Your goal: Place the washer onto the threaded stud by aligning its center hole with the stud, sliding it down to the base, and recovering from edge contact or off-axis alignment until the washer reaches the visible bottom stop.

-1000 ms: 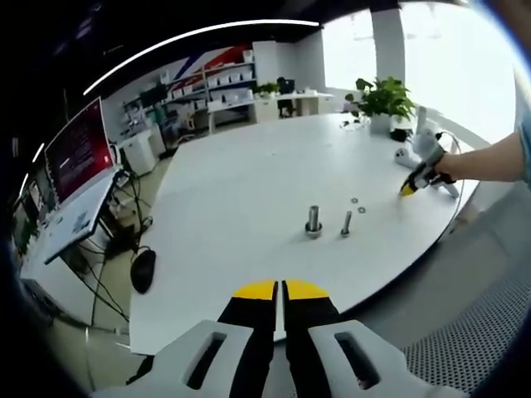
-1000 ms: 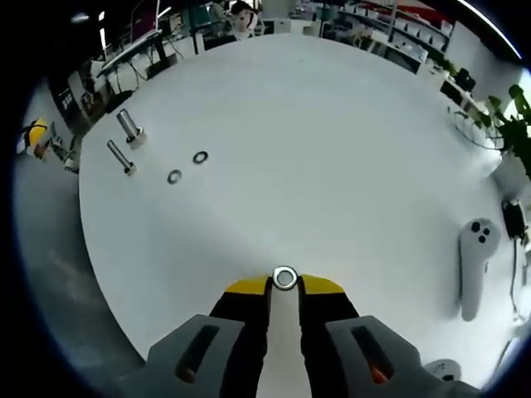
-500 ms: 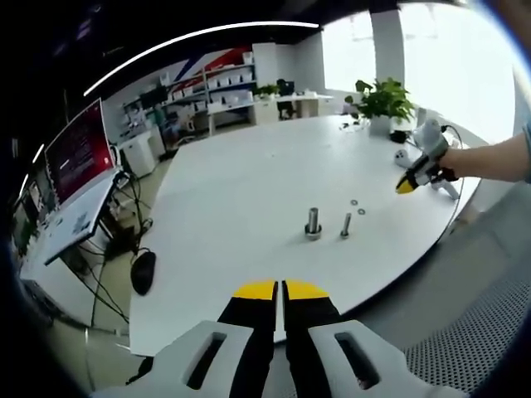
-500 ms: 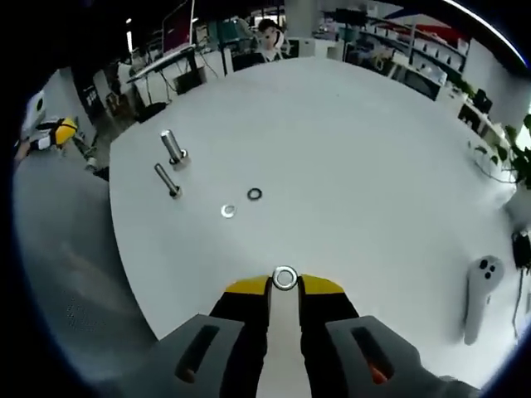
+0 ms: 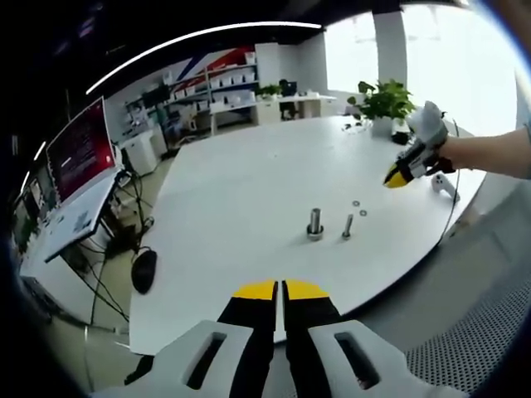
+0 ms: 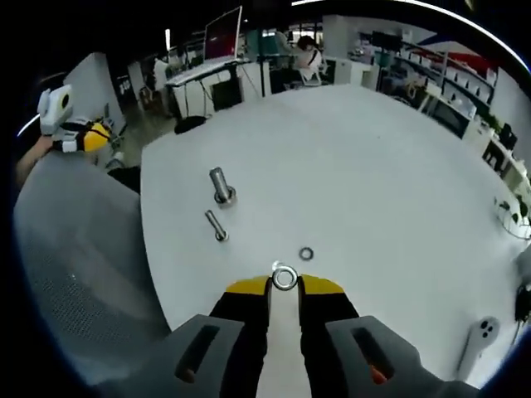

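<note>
Your left gripper (image 5: 280,290) has two black jaws capped with yellow tips, each sitting in a chunky light-grey plastic mount with a slotted cutout. Your right gripper (image 6: 284,286) is the same build: black jaws, yellow tips, grey slotted mounts, plus a small orange bit in its right slot. From the left gripper view it's a white body with a yellow-and-black nose.

Your right gripper (image 6: 284,286) pinches a silver washer (image 6: 284,277) flat at its tips. Ahead and left, the stud (image 6: 220,185) stands upright on its base, well apart.
</note>
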Tool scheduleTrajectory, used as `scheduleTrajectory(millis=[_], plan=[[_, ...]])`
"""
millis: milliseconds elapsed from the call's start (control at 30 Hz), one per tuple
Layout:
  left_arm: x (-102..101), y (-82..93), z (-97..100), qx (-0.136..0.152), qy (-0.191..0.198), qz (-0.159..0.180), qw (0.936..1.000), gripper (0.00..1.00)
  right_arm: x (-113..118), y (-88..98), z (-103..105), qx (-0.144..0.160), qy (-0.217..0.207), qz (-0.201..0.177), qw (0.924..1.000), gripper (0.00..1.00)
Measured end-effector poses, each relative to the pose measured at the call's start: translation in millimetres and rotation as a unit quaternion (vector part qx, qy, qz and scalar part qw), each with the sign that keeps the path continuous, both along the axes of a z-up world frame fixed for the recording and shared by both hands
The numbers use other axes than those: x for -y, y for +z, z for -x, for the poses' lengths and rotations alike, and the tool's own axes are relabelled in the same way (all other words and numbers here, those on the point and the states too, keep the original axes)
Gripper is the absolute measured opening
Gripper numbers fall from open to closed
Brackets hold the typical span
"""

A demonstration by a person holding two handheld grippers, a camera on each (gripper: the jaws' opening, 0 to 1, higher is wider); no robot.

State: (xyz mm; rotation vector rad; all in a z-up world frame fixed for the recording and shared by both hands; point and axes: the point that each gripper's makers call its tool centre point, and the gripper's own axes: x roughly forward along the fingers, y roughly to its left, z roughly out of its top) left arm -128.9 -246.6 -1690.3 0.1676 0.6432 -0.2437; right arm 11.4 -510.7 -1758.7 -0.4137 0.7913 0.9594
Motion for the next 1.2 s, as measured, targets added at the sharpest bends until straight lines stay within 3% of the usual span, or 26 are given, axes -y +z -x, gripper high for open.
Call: scheduleTrajectory(millis=[600, 1200], plan=[[-2.4, -0.4, -0.5, -0.002, 0.009, 0.001, 1.0, 0.0, -63.3, 1.1, 10.2, -0.007, 0.097, -0.004, 0.9953, 0.14], [-3.7, 0.5, -1.9, 0.002, 0.012, 0.007, 0.9999, 0.0, -95.0, -16.5, 18.2, -0.011, 0.155, 0.021, 0.9876, 0.14]])
